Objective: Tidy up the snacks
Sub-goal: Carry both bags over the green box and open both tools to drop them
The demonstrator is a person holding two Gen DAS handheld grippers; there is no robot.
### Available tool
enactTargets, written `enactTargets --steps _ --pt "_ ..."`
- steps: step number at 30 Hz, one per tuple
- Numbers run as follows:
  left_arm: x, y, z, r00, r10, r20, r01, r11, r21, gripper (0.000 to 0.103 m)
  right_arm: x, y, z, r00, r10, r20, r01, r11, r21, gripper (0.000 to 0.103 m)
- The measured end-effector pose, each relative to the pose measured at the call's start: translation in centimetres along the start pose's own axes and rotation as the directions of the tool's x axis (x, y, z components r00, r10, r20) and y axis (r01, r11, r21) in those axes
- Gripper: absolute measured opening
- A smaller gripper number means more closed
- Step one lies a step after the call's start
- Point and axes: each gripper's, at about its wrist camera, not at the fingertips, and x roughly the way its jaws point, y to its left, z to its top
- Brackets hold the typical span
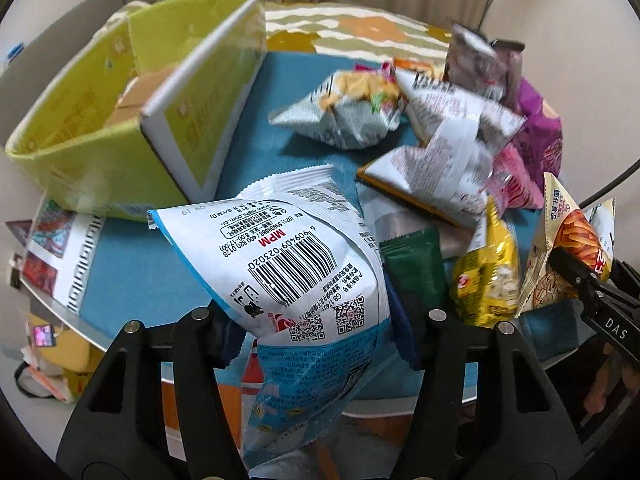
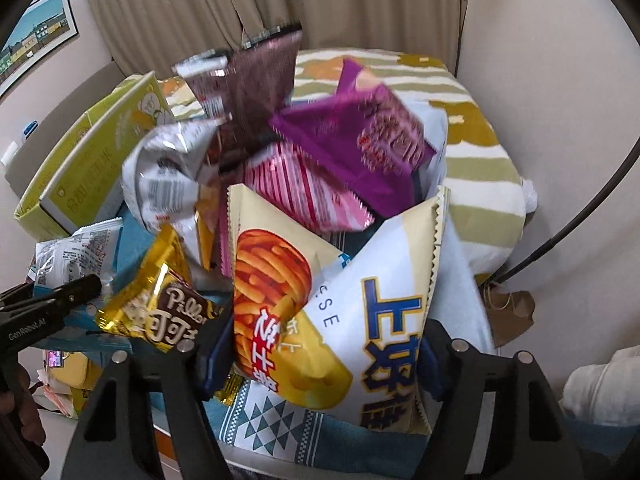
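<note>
Between the jaws of the left gripper [image 1: 312,332] a white and blue snack bag [image 1: 304,280] is pinched near its lower part, barcode side up, its long axis running forward from the jaws. The lime-green box [image 1: 100,168], open and with something already inside, stands ahead and to the left of this bag, near it, so I judge the left hand is the nearer one for dropping it in. The right gripper [image 2: 320,360] holds a cream bag with orange sticks [image 2: 288,300], jaws closed on it. Only the right view shows the gold Pillow pack [image 2: 160,304] front and the purple bag [image 2: 360,148]; only the left view shows inside the box.
</note>
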Motion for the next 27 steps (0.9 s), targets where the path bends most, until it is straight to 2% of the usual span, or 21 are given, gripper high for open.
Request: enactTargets --steps 8,15,20,27 --pt "-5.5 -0.2 2.4 0.995 -0.003 0.1 0.002 1.0 0.005 0.056 -4.0 0.7 2.3 0.998 0.016 0.067 -0.014 1.0 -0.027 0.069" --pt "-9.8 1.3 5.8 0.979 -0.009 0.203 0.009 1.0 0.002 0.056 -7.7 2.9 6.1 0.989 0.02 0.149 -0.005 0.995 -0.102 0.069" --pt "-11.4 3.9 9.1 0.963 -0.023 0.267 0.022 1.0 0.007 0.056 -9.6 5.6 9.7 0.979 0.038 0.202 -0.012 0.992 -0.126 0.069" --pt "-11.3 10.4 15.4 0.95 -0.041 0.311 0.031 0.999 0.036 0.056 -9.1 13.1 15.2 0.965 0.064 0.253 -0.025 0.987 -0.158 0.069"
